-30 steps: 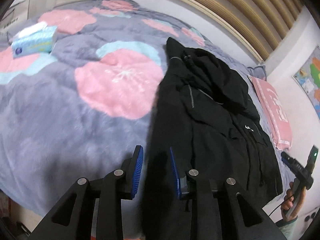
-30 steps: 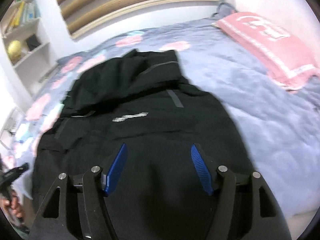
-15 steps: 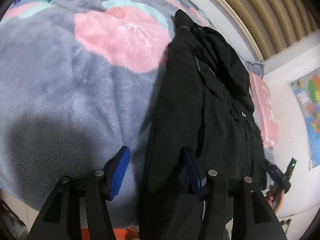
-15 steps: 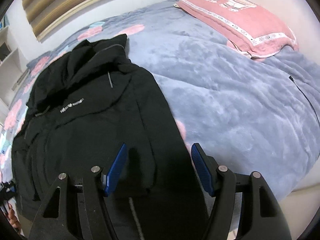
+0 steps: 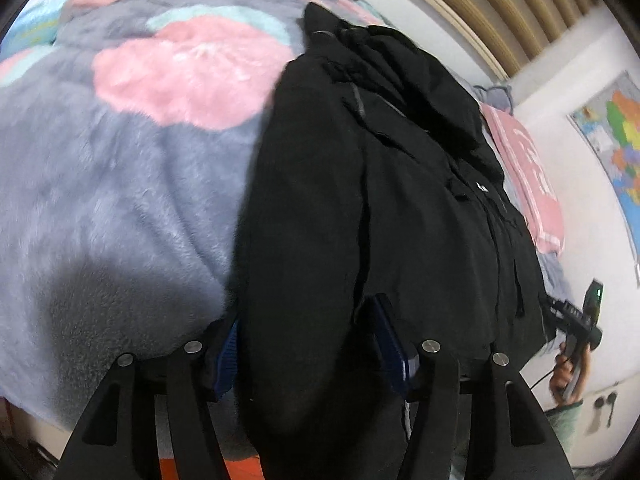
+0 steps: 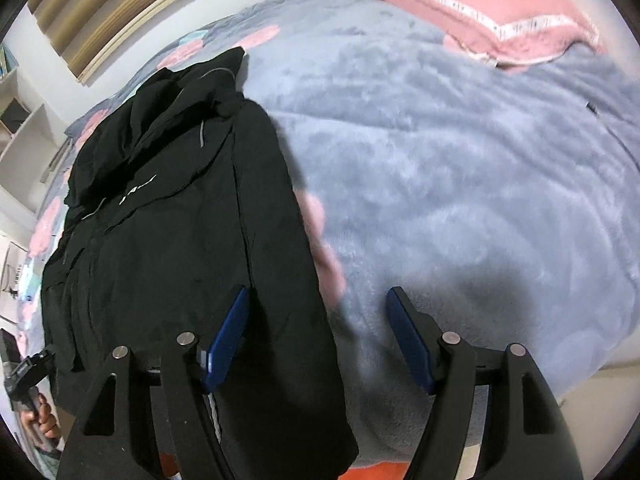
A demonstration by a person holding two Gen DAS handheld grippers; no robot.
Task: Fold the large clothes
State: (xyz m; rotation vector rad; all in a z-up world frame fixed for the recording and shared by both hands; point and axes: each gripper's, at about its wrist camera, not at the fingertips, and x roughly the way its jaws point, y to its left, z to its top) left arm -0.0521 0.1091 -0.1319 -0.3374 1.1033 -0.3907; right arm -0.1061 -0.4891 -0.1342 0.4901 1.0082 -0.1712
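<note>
Pillow (image 6: pixel 476 4) beyond black jacket (image 6: pixel 180 220), grey floral blanket (image 6: pixel 460 168) underneath

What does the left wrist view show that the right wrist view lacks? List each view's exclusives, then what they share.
Only the left wrist view: a colourful wall map and large pink flower prints.
Only the right wrist view: white shelves.
Both: the black hooded jacket on the fluffy grey blanket, the pink pillow, and wooden slats.

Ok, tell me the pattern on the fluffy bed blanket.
Grey blanket with pink-and-mint flowers; left wrist view shows it best.
</note>
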